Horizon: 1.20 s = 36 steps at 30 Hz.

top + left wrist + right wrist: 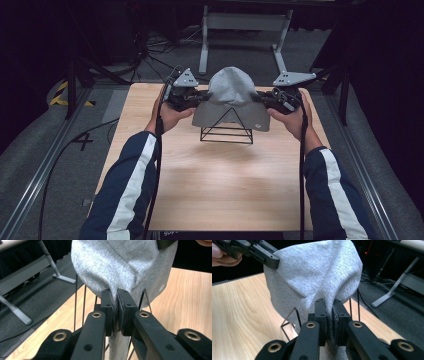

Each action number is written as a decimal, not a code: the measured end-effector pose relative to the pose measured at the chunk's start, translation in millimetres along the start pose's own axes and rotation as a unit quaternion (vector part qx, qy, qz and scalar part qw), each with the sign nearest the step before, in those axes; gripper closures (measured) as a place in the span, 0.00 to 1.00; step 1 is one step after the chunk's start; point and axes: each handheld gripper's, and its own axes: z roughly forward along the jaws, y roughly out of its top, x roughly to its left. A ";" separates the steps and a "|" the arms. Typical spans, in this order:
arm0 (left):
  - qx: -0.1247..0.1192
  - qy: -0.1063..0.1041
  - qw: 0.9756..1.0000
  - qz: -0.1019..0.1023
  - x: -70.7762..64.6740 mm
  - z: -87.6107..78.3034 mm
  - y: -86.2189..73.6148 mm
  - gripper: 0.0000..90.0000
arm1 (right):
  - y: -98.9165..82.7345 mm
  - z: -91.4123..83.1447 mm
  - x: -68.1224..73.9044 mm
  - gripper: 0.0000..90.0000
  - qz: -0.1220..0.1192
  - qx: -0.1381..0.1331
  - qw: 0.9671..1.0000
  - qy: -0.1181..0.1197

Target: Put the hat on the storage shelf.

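Left gripper (115, 312) jaws pinched tight on a fold of the grey beanie (117, 265) at its side hem. Right gripper (330, 320) likewise clamped on the opposite side. Beanie spread between them, draped over a black wire stand (226, 131) mid-table, toward the far edge. Two-sided grip likely keeps the opening stretched so it clears the frame. Wooden table (215, 185) otherwise bare. Whether going on or coming off: can't tell.

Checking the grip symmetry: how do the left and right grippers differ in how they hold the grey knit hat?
The left gripper pinches the grey knit hat on its left side, the right gripper on the opposite side. Each grey three-cornered plate points outward, mirrored. Both are shut on fabric, level, over the black wire stand.
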 end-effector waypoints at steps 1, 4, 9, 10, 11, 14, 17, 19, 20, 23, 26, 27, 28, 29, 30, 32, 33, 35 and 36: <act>0.002 -0.003 1.000 -0.005 -0.5 1.3 -3.9 0.93 | -2.1 1.1 0.5 0.94 0.001 0.002 1.000 0.000; 0.008 -0.004 1.000 -0.011 -1.1 4.8 -13.1 0.93 | -11.3 5.5 2.8 0.94 0.002 0.010 1.000 0.004; 0.009 -0.011 1.000 -0.021 -4.7 10.9 -27.2 0.93 | -24.4 12.5 7.0 0.94 0.006 0.020 1.000 0.011; 0.009 -0.014 1.000 -0.023 -5.4 12.3 -29.7 0.93 | -26.7 14.0 7.7 0.94 0.006 0.023 1.000 0.011; 0.012 -0.016 1.000 -0.023 -5.7 13.0 -31.4 0.93 | -29.0 15.3 8.4 0.94 0.007 0.025 1.000 0.012; 0.015 -0.017 0.999 -0.030 -6.8 16.2 -37.9 0.93 | -35.1 19.0 9.6 0.94 0.009 0.030 0.999 0.014; 0.021 -0.017 0.999 -0.031 -7.4 20.2 -45.0 0.93 | -41.8 23.3 10.4 0.94 0.010 0.038 0.999 0.016; 0.028 -0.018 0.999 -0.032 -8.1 22.9 -48.8 0.93 | -46.9 26.9 10.8 0.94 0.012 0.046 0.999 0.015; 0.034 -0.018 0.999 -0.029 -8.1 23.8 -50.3 0.93 | -49.5 28.8 11.0 0.94 0.011 0.050 0.999 0.015; 0.040 -0.017 0.999 -0.028 -9.2 28.5 -55.3 0.93 | -57.5 34.3 10.7 0.94 0.016 0.057 0.998 0.017; 0.050 -0.019 0.998 -0.024 -9.8 31.7 -58.5 0.93 | -63.6 38.7 10.6 0.94 0.020 0.063 0.998 0.019; 0.047 -0.020 0.998 -0.027 -10.5 33.2 -59.9 0.93 | -65.1 39.8 10.7 0.94 0.021 0.064 0.998 0.019; 0.051 -0.018 0.998 -0.024 -10.8 34.9 -61.3 0.93 | -66.1 40.6 10.7 0.94 0.022 0.066 0.997 0.020; 0.054 -0.016 0.998 -0.024 -11.4 36.7 -62.6 0.93 | -67.7 42.0 10.6 0.94 0.023 0.067 0.997 0.019; 0.061 -0.019 0.998 -0.020 -11.4 38.0 -63.9 0.93 | -68.9 43.0 10.4 0.94 0.024 0.069 0.997 0.019; 0.066 -0.019 0.997 -0.022 -12.7 42.1 -67.2 0.93 | -71.4 45.1 10.1 0.94 0.027 0.072 0.997 0.019; 0.067 -0.020 0.997 -0.021 -12.9 43.5 -68.4 0.93 | -73.2 46.5 9.7 0.94 0.028 0.074 0.997 0.018; 0.071 -0.019 0.997 -0.021 -13.2 46.4 -71.1 0.93 | -76.3 49.1 8.8 0.94 0.032 0.077 0.996 0.018; 0.073 -0.021 0.997 -0.026 -13.6 48.2 -72.9 0.93 | -77.4 50.1 8.7 0.94 0.033 0.079 0.996 0.018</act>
